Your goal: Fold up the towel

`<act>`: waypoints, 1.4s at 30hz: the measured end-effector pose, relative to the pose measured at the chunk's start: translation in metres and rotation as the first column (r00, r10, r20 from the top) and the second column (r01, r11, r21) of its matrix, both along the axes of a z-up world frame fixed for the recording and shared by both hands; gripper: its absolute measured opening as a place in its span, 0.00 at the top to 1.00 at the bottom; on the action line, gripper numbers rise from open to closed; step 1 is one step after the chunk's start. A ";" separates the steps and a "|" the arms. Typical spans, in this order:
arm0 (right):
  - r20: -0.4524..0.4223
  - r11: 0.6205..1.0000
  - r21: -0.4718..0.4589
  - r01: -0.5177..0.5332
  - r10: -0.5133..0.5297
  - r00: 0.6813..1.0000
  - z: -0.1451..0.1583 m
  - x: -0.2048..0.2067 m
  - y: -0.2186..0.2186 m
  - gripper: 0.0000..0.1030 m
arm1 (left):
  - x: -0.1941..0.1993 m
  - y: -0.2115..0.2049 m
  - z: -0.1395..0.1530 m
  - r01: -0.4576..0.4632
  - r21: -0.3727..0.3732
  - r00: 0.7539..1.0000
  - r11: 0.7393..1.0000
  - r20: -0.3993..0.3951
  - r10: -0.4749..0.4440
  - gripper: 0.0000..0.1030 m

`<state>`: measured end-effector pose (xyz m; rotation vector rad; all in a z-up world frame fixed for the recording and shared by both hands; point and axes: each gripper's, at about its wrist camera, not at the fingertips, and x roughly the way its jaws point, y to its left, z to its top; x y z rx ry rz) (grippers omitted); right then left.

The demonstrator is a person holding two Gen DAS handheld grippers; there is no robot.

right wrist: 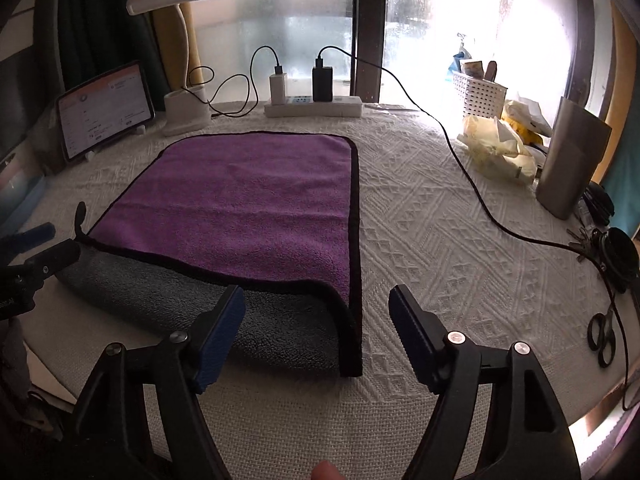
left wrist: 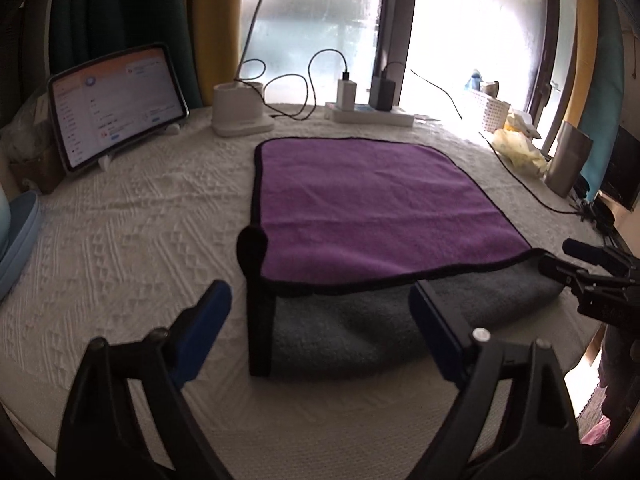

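The towel [left wrist: 372,204], purple side up with its grey underside showing, lies mid-tabletop [right wrist: 440,240], while left gripper [left wrist: 320,308] and right gripper [right wrist: 316,312] hover at its near edge, fingers apart.

towel [left wrist: 372,208] on table [left wrist: 132,240] (tablet [left wrist: 116,108] behind, left)

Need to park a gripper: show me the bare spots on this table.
Bare cloth lies left of the towel toward the tablet, and right of it up to the black cable. Crowded: the window edge and far right by the scissors.
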<state>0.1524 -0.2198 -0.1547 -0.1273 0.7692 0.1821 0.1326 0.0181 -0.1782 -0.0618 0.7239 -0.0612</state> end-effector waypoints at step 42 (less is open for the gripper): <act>0.120 0.996 0.060 -0.062 0.055 0.991 0.047 0.006 -0.001 0.94 | 0.000 -0.009 0.055 -0.009 0.039 0.992 0.999 0.129 0.004 0.86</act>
